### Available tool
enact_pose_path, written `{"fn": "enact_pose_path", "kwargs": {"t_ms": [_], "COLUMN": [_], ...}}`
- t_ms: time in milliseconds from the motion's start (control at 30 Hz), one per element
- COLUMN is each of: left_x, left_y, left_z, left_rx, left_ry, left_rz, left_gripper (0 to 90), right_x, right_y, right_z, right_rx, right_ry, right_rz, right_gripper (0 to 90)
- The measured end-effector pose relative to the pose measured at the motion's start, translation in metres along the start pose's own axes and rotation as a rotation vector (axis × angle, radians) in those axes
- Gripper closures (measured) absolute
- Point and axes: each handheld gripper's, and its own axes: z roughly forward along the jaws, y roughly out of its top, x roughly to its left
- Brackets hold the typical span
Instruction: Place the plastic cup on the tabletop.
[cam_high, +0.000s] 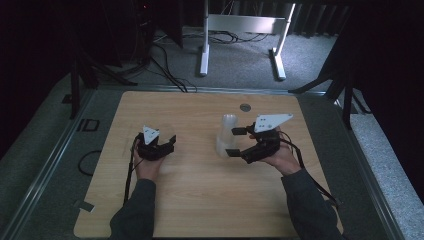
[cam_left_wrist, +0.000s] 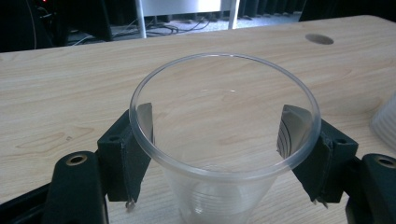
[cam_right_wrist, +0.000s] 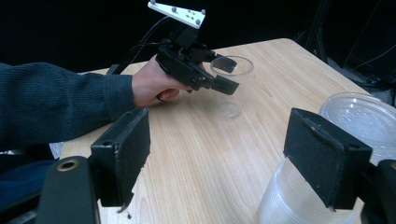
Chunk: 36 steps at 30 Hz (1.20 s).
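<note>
A single clear plastic cup (cam_left_wrist: 224, 173) stands upright on the wooden table (cam_high: 200, 195). My left gripper (cam_left_wrist: 215, 140) has one jaw on each side of it just under the rim, close to the wall. The rim stays round. From the right gripper view the same cup (cam_right_wrist: 231, 105) rests on the table with the left gripper (cam_right_wrist: 228, 74) at its rim. A stack of clear cups (cam_high: 225, 135) stands mid-table. My right gripper (cam_high: 235, 142) is open beside it. Its jaws are wide apart, and the stack (cam_right_wrist: 299, 196) sits by the right-hand jaw.
A round hole (cam_high: 245, 107) is set in the table near its far edge. A white metal frame (cam_high: 240, 24) and cables lie on the floor beyond. A black cable loop (cam_high: 87, 162) lies off the table's left side.
</note>
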Motion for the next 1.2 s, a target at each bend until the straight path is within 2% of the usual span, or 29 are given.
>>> {"fn": "enact_pose_path", "kwargs": {"t_ms": [300, 367, 500, 600, 633, 733, 867, 967, 1200], "left_x": [-0.002, -0.001, 0.0, 0.0, 0.0, -0.001, -0.002, -0.002, -0.002], "left_y": [0.0, -0.001, -0.001, -0.001, -0.001, -0.001, 0.0, 0.001, 0.006], "left_z": [0.001, 0.001, 0.002, 0.002, 0.002, 0.001, -0.001, -0.004, -0.023], "left_rx": [0.01, 0.016, 0.026, 0.036, 0.039, 0.042, 0.035, 0.027, -0.027], "left_ry": [0.008, -0.003, -0.005, -0.006, -0.009, -0.009, -0.012, 0.003, -0.002], "left_rz": [0.008, 0.012, -0.005, -0.004, -0.003, 0.001, -0.002, -0.002, -0.007], "left_gripper": [27.3, 27.0, 20.0, 17.8, 13.8, 9.3, 8.5, 8.4, 8.4], "right_x": [0.001, 0.001, 0.0, 0.001, 0.001, 0.001, 0.001, 0.001, 0.001], "right_y": [-0.001, -0.001, -0.001, -0.001, -0.001, -0.001, -0.001, -0.001, 0.0], "right_z": [0.001, 0.001, 0.002, 0.002, 0.002, 0.001, 0.001, 0.001, 0.0], "right_rx": [-0.003, -0.002, -0.005, -0.004, -0.002, -0.005, -0.003, -0.003, -0.005], "right_ry": [0.005, 0.005, 0.006, 0.006, 0.005, 0.007, 0.007, 0.007, 0.006], "right_rz": [0.002, 0.002, 0.004, 0.002, 0.002, 0.004, 0.003, 0.003, 0.003], "right_gripper": [22.5, 22.5, 22.5, 22.5, 22.4, 22.5, 22.4, 22.4, 22.4]}}
